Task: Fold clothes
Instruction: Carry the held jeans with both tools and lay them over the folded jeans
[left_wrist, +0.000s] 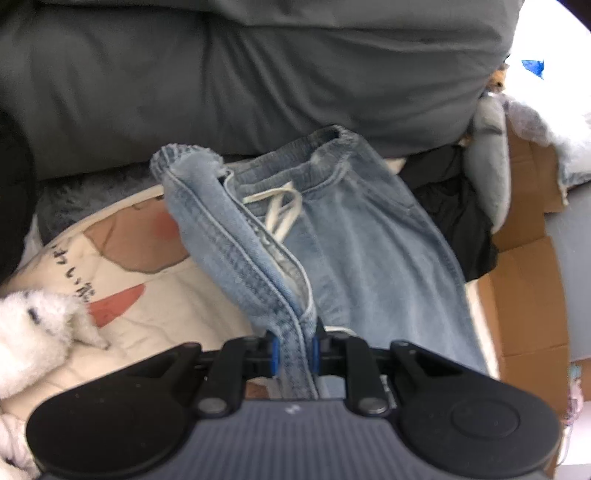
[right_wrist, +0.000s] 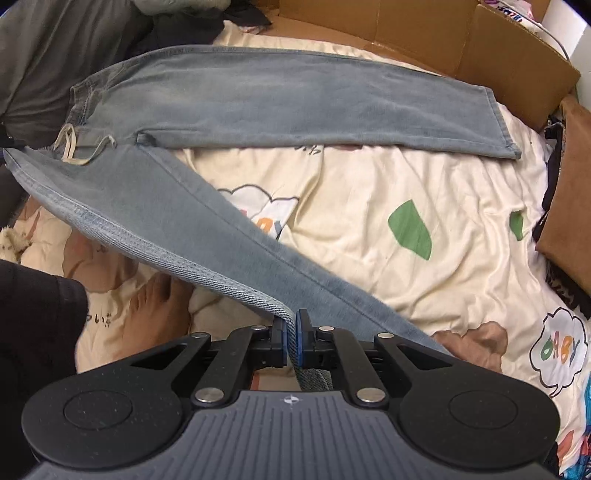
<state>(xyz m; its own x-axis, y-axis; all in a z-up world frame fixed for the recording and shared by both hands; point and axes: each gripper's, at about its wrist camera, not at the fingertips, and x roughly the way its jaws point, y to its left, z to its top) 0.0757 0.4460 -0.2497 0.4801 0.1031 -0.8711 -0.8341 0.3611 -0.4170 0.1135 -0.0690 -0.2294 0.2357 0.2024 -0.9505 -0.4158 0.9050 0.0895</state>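
A pair of light blue jeans (right_wrist: 280, 103) with a cream drawstring (right_wrist: 70, 142) lies on a cream printed quilt (right_wrist: 388, 206). One leg rests flat across the far side. The near leg (right_wrist: 177, 229) is lifted off the quilt, and my right gripper (right_wrist: 291, 336) is shut on its hem end. In the left wrist view my left gripper (left_wrist: 295, 345) is shut on the side seam of the jeans (left_wrist: 354, 236) near the waistband (left_wrist: 295, 155), which rises folded in front of it. The drawstring (left_wrist: 280, 210) hangs there.
A person's bare foot (right_wrist: 155, 314) and dark trouser leg (right_wrist: 33, 317) rest on the quilt at lower left. Cardboard boxes (right_wrist: 480, 51) line the far edge. A brown cushion (right_wrist: 569, 192) sits at right. A grey duvet (left_wrist: 258, 74) bulks behind the waistband; a white fluffy item (left_wrist: 33, 325) lies left.
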